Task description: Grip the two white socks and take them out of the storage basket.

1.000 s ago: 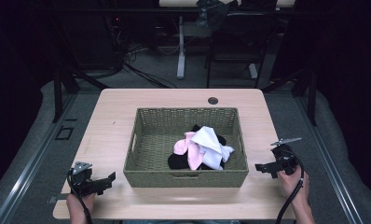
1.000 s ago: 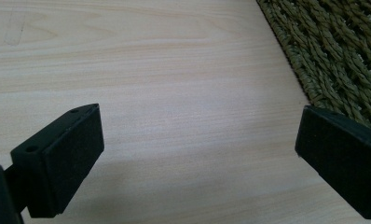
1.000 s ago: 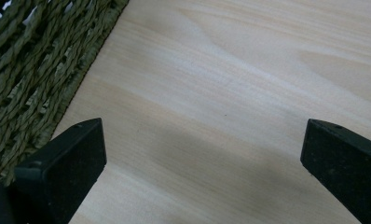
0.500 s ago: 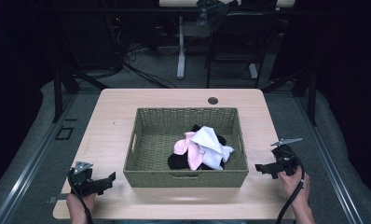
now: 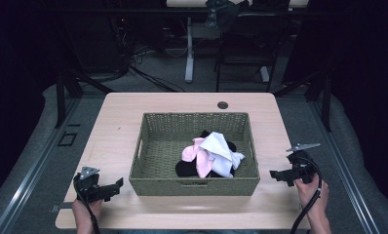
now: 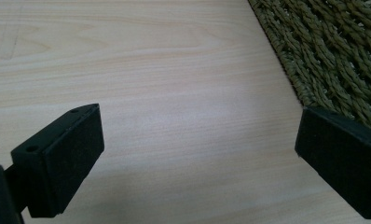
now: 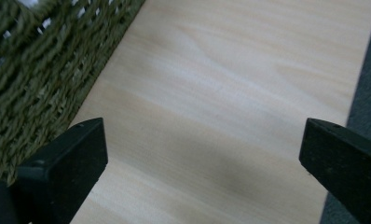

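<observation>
On the pale wooden table [image 5: 119, 126], a rectangular olive-green woven basket [image 5: 194, 186] sat at the middle, its long sides running left to right. Inside it, toward the right half, lay a loose heap of cloth: a white piece [image 5: 220, 151] on top, a pink piece [image 5: 196, 155] just left of it, and black fabric [image 5: 186, 169] beneath both and showing at the near side. The heap touched neither gripper.

At the near left corner of the table, the left gripper [image 5: 115, 185] was held low in the person's left hand [image 5: 85, 210], pointing toward the basket's front left corner and stopping just short of it. Its jaws stood wide apart with nothing between them; in the left gripper view, bare wood filled the gap and the basket's woven wall [image 6: 333, 51] ran beside the right-hand jaw.

Beyond the basket's right side, the right gripper [image 5: 276, 174] was held in the person's right hand [image 5: 310, 187], its jaws likewise spread wide and empty. In the right gripper view, the basket's wall [image 7: 39, 74] lay close by one jaw, and the table's edge [image 7: 360, 74] ran near the other.

A small dark round hole [image 5: 223, 105] marked the table's far edge.
</observation>
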